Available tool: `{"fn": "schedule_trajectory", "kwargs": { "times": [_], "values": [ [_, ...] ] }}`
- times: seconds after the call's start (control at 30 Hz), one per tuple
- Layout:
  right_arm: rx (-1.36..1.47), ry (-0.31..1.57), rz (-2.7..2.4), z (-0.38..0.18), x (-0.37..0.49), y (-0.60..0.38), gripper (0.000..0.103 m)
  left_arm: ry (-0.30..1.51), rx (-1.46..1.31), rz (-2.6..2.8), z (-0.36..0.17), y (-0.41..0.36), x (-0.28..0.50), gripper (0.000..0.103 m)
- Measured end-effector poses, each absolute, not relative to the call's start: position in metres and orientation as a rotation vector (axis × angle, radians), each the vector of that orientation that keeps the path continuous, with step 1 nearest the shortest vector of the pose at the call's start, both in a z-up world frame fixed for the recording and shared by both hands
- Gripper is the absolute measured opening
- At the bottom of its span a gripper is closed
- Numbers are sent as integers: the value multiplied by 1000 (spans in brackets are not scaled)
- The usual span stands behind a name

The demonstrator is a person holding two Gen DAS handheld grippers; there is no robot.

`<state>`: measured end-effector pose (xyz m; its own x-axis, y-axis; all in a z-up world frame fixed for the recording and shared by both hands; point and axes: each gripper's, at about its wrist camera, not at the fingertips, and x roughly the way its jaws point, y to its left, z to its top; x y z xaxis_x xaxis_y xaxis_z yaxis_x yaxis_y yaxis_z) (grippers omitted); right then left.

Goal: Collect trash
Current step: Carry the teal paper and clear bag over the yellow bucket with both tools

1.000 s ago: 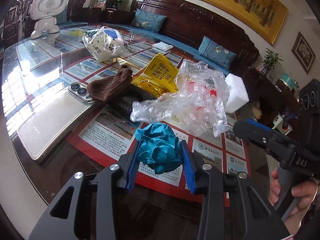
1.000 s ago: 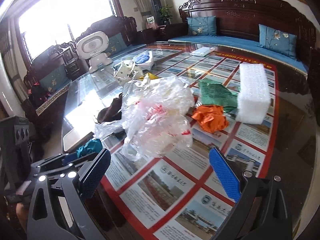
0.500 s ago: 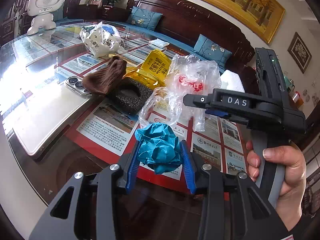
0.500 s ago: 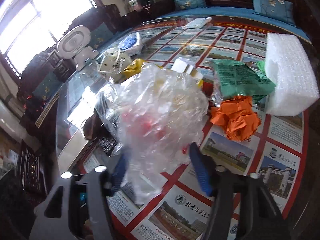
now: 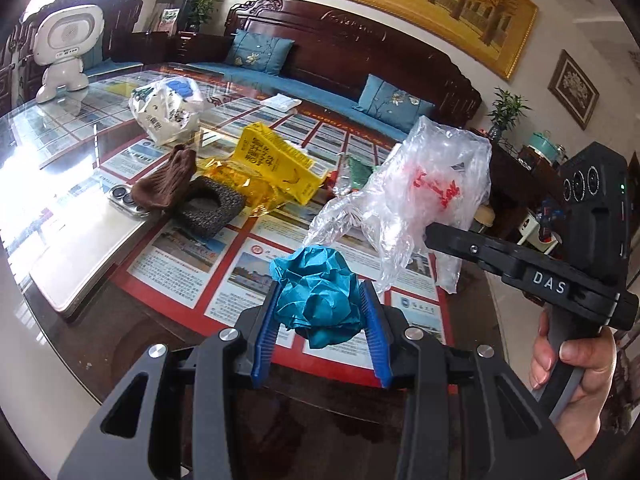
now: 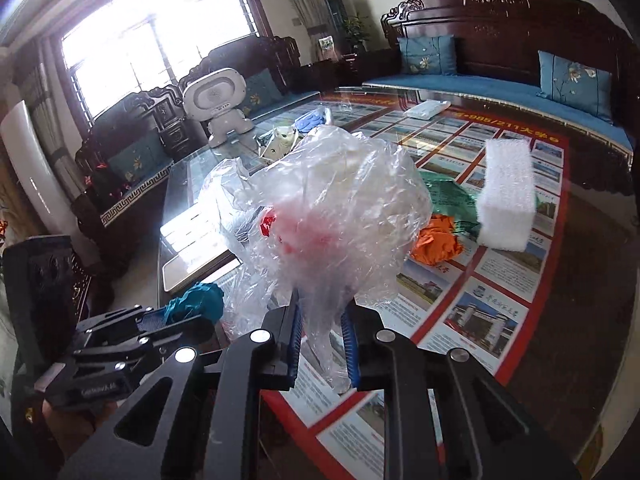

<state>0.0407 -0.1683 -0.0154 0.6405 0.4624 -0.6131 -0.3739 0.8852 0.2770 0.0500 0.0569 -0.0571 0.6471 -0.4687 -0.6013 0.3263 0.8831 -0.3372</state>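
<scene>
My left gripper (image 5: pixel 320 308) is shut on a crumpled teal paper ball (image 5: pixel 316 292), held above the glass table (image 5: pixel 60 120). My right gripper (image 6: pixel 322 320) is shut on a clear plastic bag with red print (image 6: pixel 332 208), lifted off the table and hanging in front of it. In the left wrist view that bag (image 5: pixel 420 196) hangs from the right gripper, whose handle a hand (image 5: pixel 572 364) grips at the right. The teal ball (image 6: pixel 196 304) and left gripper (image 6: pixel 132 336) show at the lower left of the right wrist view.
On the table lie a yellow packet (image 5: pixel 276 160), a brown knit cloth (image 5: pixel 166 180), a black foam ring (image 5: pixel 210 204), a phone (image 5: pixel 80 248), a white bag (image 5: pixel 164 112), orange paper (image 6: pixel 436 240), green packet (image 6: pixel 448 196) and a white foam block (image 6: pixel 508 196). A white robot toy (image 5: pixel 64 52) stands far left.
My right gripper went from wide open to shut on the clear plastic bag and lifted it off the table. The left gripper rose slightly, still holding the teal ball.
</scene>
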Motion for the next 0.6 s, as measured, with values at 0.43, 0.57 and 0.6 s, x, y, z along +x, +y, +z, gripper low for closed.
{"fn": "schedule_trajectory", "kwargs": {
  "times": [0.43, 0.57, 0.6],
  "values": [
    [216, 688, 281, -10, -68, -304, 18, 760, -76, -679, -38, -74, 17, 40],
    [237, 701, 200, -19, -102, -350, 18, 798, -24, -771, -43, -130, 7, 40],
    [239, 703, 179, -21, -111, -361, 18, 809, -9, -795, -44, -144, 5, 40]
  ]
}}
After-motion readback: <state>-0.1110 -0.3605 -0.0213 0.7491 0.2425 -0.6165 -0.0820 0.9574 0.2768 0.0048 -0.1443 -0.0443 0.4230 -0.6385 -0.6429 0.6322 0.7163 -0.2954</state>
